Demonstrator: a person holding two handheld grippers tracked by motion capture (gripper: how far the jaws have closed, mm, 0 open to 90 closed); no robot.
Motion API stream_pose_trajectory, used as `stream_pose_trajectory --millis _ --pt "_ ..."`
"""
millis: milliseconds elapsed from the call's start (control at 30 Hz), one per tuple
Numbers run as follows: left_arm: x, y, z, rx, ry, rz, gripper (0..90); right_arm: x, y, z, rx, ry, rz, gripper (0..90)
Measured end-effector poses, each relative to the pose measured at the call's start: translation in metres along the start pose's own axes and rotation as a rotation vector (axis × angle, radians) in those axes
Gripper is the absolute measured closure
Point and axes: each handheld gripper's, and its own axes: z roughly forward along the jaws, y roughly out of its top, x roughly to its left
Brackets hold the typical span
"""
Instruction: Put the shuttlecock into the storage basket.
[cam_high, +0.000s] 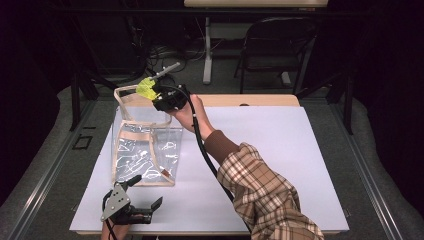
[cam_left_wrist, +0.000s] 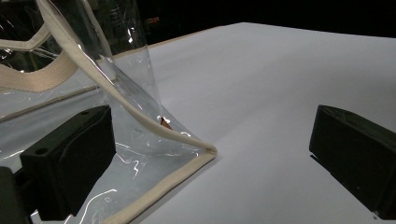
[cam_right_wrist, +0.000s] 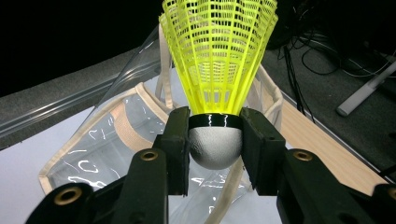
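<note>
A yellow plastic shuttlecock (cam_high: 146, 88) with a white cork base (cam_right_wrist: 215, 148) is pinched by its base in my right gripper (cam_high: 152, 91), which is shut on it, skirt pointing away. It hangs above the open mouth of a clear plastic bag (cam_high: 145, 150) with beige trim, standing at the left of the white table top (cam_high: 280, 150). In the right gripper view the bag's mouth (cam_right_wrist: 93, 158) lies just below the jaws. My left gripper (cam_high: 147, 192) rests open near the table's front left, at the bag's near corner (cam_left_wrist: 205, 151), with nothing between its jaws.
A small brown object (cam_left_wrist: 164, 122) sits inside the bag's bottom corner. Behind the table stand a dark folding chair (cam_high: 277, 45) and a white table leg (cam_high: 207, 50), with cables on the floor. A wooden strip (cam_high: 260, 100) edges the far side.
</note>
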Motion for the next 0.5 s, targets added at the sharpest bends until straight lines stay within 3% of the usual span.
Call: stream_pose_trajectory --millis 500 --pt "0.000 0.000 0.000 0.000 0.000 0.002 0.3 0.001 -0.003 0.017 0.036 0.007 0.010 64.4"
